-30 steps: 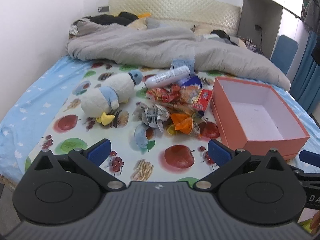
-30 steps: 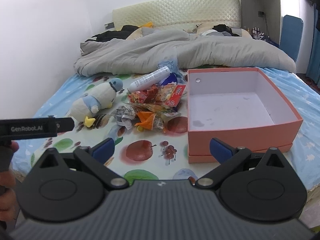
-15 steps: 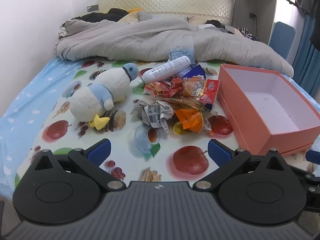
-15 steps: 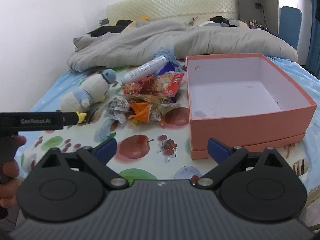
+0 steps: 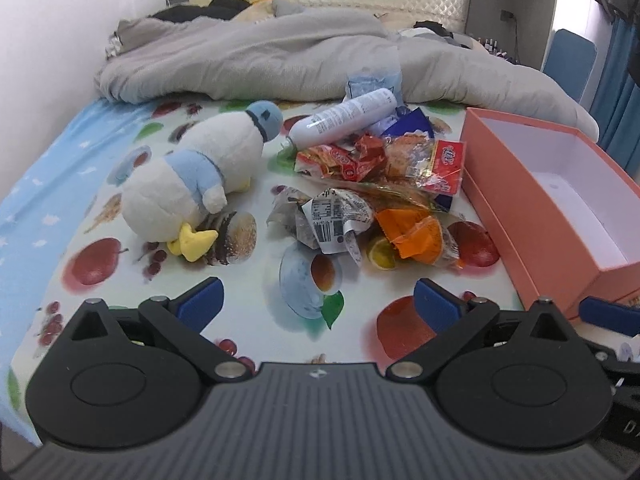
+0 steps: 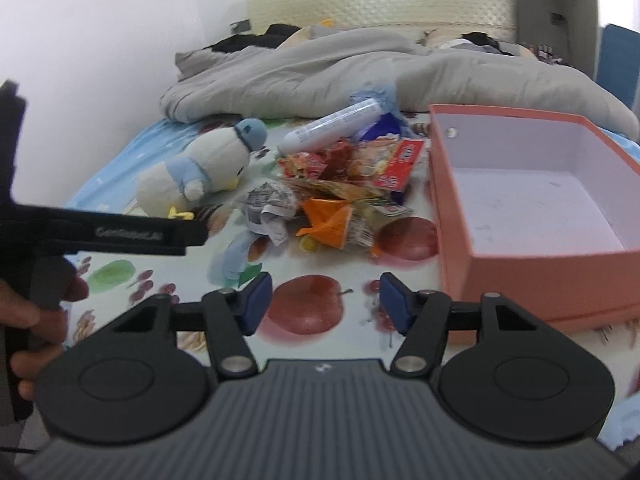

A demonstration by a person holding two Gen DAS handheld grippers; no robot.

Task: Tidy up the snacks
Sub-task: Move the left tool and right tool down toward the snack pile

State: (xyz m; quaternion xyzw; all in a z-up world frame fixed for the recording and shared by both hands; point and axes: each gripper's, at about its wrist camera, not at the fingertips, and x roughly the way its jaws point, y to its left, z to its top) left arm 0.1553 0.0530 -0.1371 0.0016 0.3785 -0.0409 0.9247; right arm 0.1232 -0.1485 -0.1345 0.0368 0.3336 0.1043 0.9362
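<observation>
A pile of snack packets (image 5: 376, 184) lies on the fruit-print bedsheet, also in the right wrist view (image 6: 340, 192): red and orange wrappers, a crumpled silver-white packet (image 5: 328, 216) and an orange packet (image 5: 412, 232). An empty salmon-pink box (image 5: 532, 200) stands open to their right, also in the right wrist view (image 6: 520, 200). My left gripper (image 5: 316, 304) is open and empty, above the sheet in front of the pile. My right gripper (image 6: 324, 304) is partly closed with a gap between its pads, empty, near the box's front corner.
A white and blue plush penguin (image 5: 200, 184) lies left of the pile. A white bottle (image 5: 344, 118) lies behind it. A rumpled grey duvet (image 5: 320, 64) covers the far bed. The left gripper's body (image 6: 100, 232) and the hand holding it cross the right wrist view.
Both grippers have moved forward and lower toward the pile. The right gripper's jaws have narrowed from wide open. The left gripper's jaws stay wide.
</observation>
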